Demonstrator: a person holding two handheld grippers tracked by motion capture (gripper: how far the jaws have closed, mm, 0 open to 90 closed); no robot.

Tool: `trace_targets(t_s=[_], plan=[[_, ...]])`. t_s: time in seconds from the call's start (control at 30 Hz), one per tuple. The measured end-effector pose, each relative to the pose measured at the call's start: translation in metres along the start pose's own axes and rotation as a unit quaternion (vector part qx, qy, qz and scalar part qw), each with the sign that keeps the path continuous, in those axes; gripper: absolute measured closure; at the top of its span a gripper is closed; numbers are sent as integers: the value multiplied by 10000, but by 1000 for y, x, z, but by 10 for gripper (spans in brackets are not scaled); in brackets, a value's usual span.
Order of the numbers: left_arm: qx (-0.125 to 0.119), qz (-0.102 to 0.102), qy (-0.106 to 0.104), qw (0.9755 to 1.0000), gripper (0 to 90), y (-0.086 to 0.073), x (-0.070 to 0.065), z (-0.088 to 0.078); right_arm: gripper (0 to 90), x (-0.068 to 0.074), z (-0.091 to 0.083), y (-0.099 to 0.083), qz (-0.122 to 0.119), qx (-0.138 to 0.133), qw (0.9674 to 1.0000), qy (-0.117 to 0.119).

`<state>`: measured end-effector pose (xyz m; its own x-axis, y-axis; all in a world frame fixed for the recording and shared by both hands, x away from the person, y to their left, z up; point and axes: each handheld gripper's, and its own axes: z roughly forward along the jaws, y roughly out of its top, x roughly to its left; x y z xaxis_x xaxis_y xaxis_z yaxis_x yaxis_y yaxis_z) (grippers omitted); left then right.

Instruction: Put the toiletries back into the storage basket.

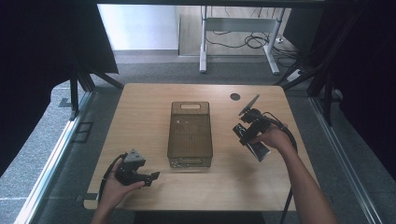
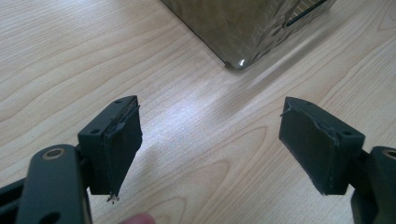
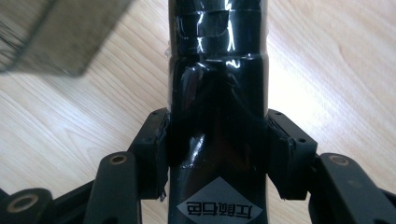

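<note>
Right gripper [image 3: 217, 154], tilted above the table [image 1: 140, 107], clamps a black bottle [image 3: 217, 93].

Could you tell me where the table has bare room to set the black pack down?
Bare wood lies between the bin and the table's left edge, and along the far edge beyond the bin. The right gripper shut on the pack crowds the right; the left gripper the near-left corner.

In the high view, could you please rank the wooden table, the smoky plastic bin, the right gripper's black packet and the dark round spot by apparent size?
1. Wooden table.
2. Smoky plastic bin.
3. Black packet, clamped in the right gripper; partly hidden by the hand, so unsure.
4. Dark round spot.
</note>
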<state>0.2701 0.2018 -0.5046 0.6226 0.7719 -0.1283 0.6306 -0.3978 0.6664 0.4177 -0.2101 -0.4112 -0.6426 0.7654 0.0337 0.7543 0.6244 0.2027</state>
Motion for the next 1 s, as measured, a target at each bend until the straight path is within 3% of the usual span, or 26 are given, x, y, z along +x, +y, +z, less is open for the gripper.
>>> trace_targets(t_s=[0.43, 1.0], plan=[[-36, -39, 4, 10000, 216, -1, 1, -1, 471, 24, -14, 42, 48, -116, 9998, 139], [-8, 12, -15, 10000, 215, 0, 2, 0, 470, 40, -8, 71, 193, -164, 9991, 333]])
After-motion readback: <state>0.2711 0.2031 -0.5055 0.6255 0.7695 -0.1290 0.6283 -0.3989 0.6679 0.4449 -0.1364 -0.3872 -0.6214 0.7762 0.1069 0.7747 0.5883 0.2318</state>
